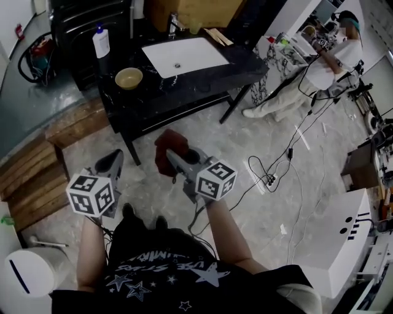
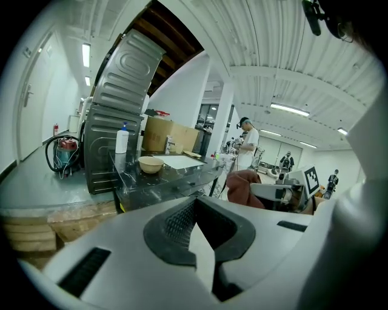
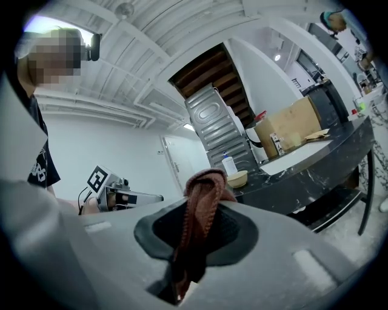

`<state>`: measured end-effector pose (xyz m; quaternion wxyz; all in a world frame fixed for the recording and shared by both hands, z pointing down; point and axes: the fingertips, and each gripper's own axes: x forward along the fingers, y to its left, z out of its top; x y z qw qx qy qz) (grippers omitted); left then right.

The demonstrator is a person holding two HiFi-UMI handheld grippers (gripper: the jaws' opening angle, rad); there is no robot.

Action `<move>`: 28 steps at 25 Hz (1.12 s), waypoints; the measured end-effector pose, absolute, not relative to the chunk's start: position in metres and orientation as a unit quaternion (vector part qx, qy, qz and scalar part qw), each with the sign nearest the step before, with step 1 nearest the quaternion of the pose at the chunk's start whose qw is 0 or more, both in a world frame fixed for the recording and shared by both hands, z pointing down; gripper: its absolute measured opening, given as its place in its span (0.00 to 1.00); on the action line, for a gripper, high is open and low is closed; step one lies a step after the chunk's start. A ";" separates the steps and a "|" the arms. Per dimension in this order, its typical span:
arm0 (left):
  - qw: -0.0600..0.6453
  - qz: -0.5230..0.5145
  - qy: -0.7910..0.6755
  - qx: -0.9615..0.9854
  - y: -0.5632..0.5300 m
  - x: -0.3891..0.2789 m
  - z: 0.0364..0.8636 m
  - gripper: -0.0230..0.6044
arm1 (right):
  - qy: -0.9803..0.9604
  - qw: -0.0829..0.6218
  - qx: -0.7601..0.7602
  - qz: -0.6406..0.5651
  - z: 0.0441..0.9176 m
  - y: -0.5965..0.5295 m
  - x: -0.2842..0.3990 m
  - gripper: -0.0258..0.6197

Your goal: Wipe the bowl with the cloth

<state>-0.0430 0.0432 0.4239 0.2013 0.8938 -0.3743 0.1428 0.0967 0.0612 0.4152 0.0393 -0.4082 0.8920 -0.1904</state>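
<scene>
A cream bowl [image 1: 129, 78] stands upright on the black marble table [image 1: 202, 86], left of a white inset basin [image 1: 185, 56]; it also shows in the left gripper view as the bowl [image 2: 150, 164] and in the right gripper view as the bowl [image 3: 237, 178]. My right gripper [image 1: 174, 157] is shut on a dark red cloth [image 1: 168, 149], which bunches up between the jaws as the cloth [image 3: 200, 212]. My left gripper [image 1: 113, 160] is held beside it over the floor, shut with nothing in it [image 2: 200, 242]. Both grippers are well short of the table.
A white bottle with a blue cap [image 1: 101, 43] stands at the table's back left. Cardboard box [image 1: 190, 12] and a metal cabinet [image 2: 118, 115] lie behind. Cables [image 1: 276, 172] trail on the floor at right. Wooden steps [image 1: 37, 178] at left. A person [image 1: 319, 67] stands at far right.
</scene>
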 end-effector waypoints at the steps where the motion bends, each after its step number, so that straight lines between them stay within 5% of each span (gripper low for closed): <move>1: 0.200 0.144 -0.372 0.895 0.046 -0.040 0.424 0.05 | 0.891 0.039 -0.410 -0.191 0.417 0.065 0.100 0.15; 10: 0.184 0.132 -0.356 0.906 0.060 -0.037 0.419 0.05 | 0.880 0.018 -0.436 -0.188 0.423 0.086 0.102 0.15; 28: 0.193 0.109 -0.341 0.913 0.174 -0.168 0.415 0.05 | 0.888 -0.013 -0.432 -0.159 0.409 0.192 -0.041 0.15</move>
